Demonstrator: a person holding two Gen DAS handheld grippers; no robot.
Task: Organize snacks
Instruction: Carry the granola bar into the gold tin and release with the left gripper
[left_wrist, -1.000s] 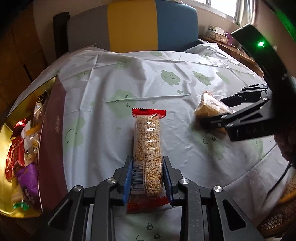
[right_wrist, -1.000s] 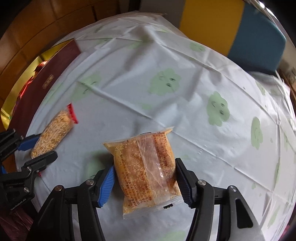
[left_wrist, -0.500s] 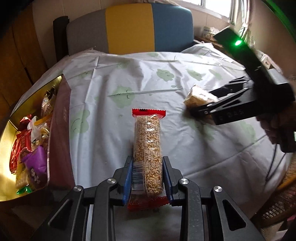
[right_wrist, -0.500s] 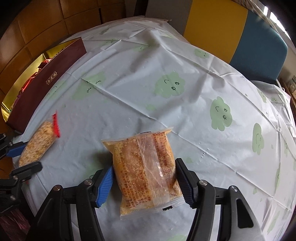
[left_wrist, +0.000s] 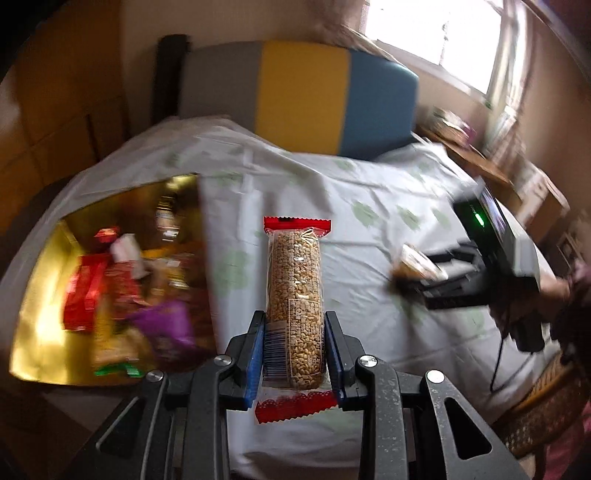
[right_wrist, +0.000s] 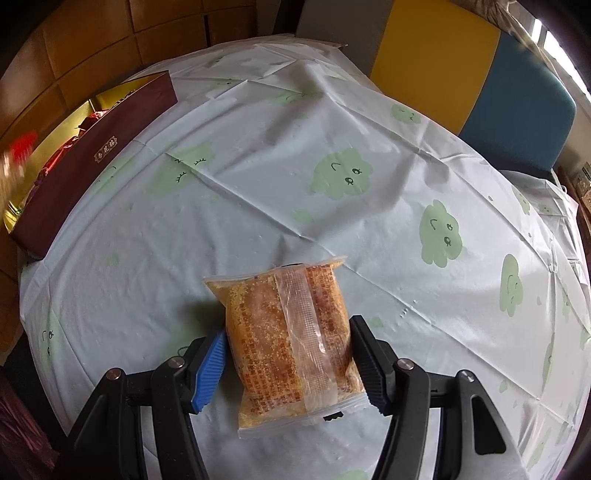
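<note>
My left gripper (left_wrist: 294, 354) is shut on a long clear pack of peanut brittle with red ends (left_wrist: 294, 291), held above the table's left part. The gold-lined snack box (left_wrist: 40, 295), holding several packets, lies just left of it. My right gripper (right_wrist: 290, 358) is shut on an orange snack packet (right_wrist: 288, 339), held above the cloth near the front edge. The right gripper also shows in the left wrist view (left_wrist: 424, 275), at the right, with its packet. The box shows in the right wrist view by its maroon wall (right_wrist: 99, 155), far left.
A round table with a white cloth printed with green clouds (right_wrist: 332, 177). A grey, yellow and blue chair back (left_wrist: 295, 96) stands behind it. A wicker chair (left_wrist: 535, 413) is at the right. A wooden sideboard with small things (left_wrist: 480, 155) is by the window.
My left gripper has lifted the peanut pack and moved left towards the box, which now shows more of its inside. My right gripper has lifted its packet higher off the table.
</note>
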